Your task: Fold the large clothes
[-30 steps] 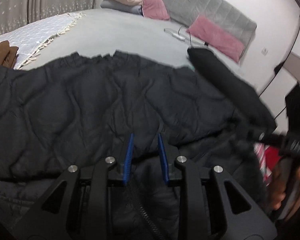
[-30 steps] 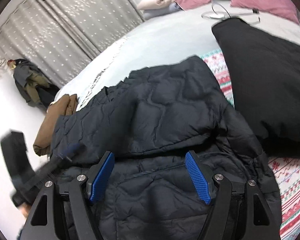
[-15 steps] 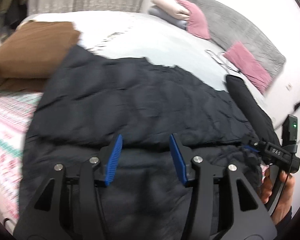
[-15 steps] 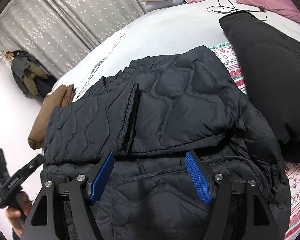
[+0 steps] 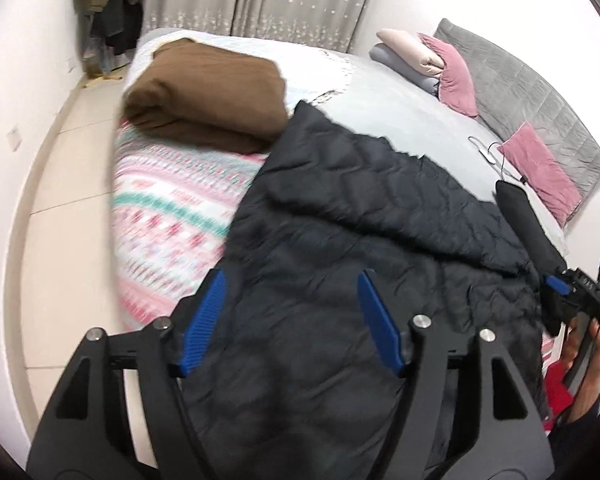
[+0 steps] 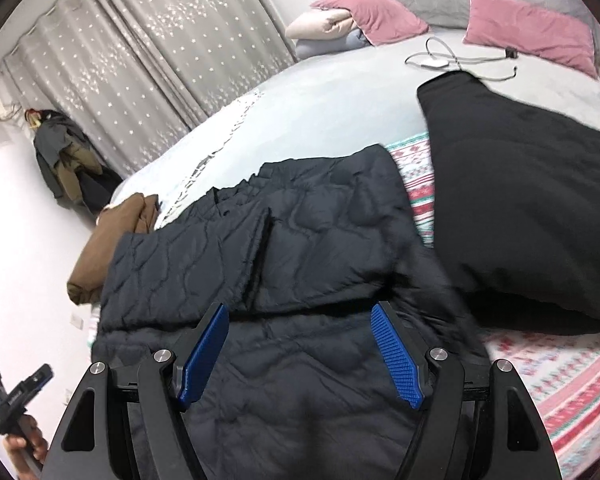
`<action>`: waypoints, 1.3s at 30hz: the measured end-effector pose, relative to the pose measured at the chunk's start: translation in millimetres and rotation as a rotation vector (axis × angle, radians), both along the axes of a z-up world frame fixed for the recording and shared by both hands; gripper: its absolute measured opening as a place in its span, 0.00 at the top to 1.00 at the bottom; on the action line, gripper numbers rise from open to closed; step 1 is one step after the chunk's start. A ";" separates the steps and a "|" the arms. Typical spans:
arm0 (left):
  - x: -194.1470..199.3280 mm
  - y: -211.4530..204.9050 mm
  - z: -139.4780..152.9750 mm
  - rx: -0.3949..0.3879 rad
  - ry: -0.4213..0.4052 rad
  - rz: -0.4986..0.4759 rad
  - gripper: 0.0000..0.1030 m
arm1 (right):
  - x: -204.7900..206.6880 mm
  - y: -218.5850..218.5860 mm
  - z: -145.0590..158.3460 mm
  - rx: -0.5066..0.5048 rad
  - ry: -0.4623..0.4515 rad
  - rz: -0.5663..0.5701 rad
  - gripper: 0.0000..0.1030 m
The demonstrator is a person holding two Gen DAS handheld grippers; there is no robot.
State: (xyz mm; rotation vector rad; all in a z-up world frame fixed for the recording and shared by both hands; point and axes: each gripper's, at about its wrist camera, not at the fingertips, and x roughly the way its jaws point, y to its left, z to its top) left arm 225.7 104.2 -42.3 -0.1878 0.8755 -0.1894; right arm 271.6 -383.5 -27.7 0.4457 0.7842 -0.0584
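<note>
We look down close over the bed point(image 5: 400, 120) from each wrist, both views sharing the dark quilted jacket point(image 5: 340, 240).

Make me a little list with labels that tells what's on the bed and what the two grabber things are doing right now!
place: bed with a patterned blanket
being folded: dark quilted jacket, sleeves laid across its body
left of it: folded brown garment
right of it: black garment
by the headboard: pink pillows, white cable
left gripper: open, jaws just widened, holding nothing, above the jacket's edge
right gripper: open, holding nothing, above the jacket
</note>
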 end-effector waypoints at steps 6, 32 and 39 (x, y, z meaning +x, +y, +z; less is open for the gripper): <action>-44.1 27.4 -23.1 -0.072 -0.016 -0.025 0.22 | -53.4 -23.5 -8.9 -0.016 0.038 -0.025 0.27; -132.7 93.6 -108.8 -0.309 0.210 0.080 0.20 | -245.0 -72.7 -103.8 0.276 0.212 -0.020 0.27; -139.6 92.1 -110.5 -0.384 0.206 0.064 0.20 | -236.2 -58.5 -108.8 0.316 0.219 -0.005 0.51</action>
